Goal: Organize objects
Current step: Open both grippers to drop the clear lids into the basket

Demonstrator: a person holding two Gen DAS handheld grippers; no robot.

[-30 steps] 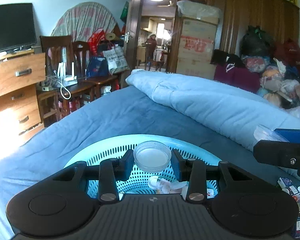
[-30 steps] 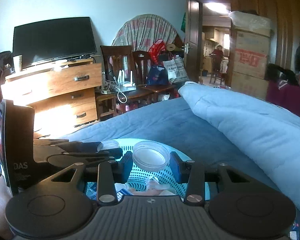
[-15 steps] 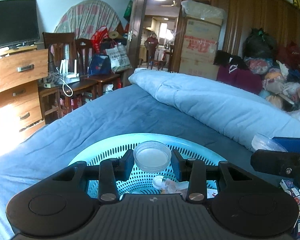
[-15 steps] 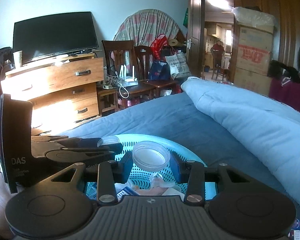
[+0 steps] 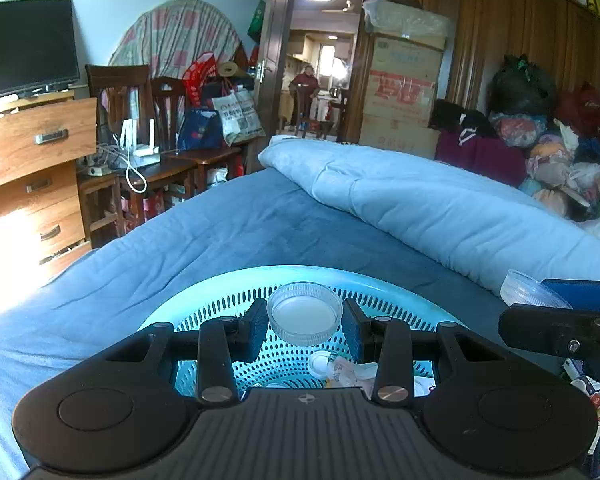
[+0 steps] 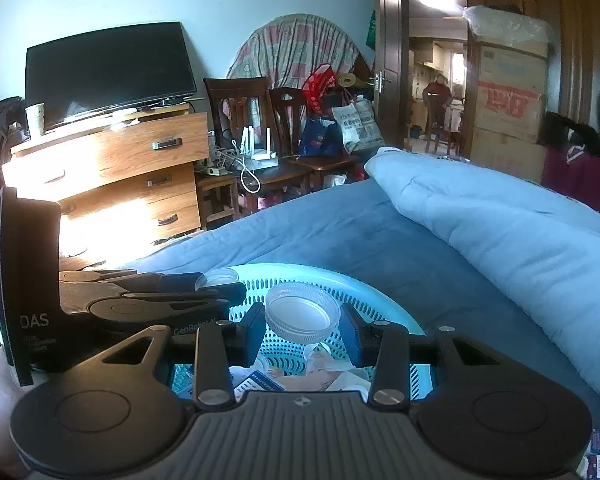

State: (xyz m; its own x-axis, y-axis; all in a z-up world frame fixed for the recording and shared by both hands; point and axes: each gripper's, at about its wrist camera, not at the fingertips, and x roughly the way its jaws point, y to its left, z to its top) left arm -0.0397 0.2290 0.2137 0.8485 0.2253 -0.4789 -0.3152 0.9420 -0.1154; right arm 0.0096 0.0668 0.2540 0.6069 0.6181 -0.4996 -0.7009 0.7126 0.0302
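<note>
A turquoise perforated basket (image 5: 204,304) sits on the blue bed, also in the right wrist view (image 6: 380,304). My left gripper (image 5: 305,322) is shut on a clear round plastic lid (image 5: 305,316) and holds it above the basket. My right gripper (image 6: 302,320) is shut on a second clear round lid (image 6: 302,314), also above the basket. Each gripper shows in the other's view, the right one (image 5: 556,320) at the right and the left one (image 6: 148,296) at the left. Small bottles and packets (image 5: 340,368) lie inside the basket.
A folded light-blue quilt (image 5: 440,208) lies across the bed behind the basket. Small boxes and packets (image 5: 588,392) lie on the bed at the right. A wooden dresser (image 6: 112,184) with a TV, chairs and clutter stand beyond the bed's left edge.
Both grippers have shifted slightly over the basket, still holding their lids. The right gripper has dropped a little lower in the left wrist view.
</note>
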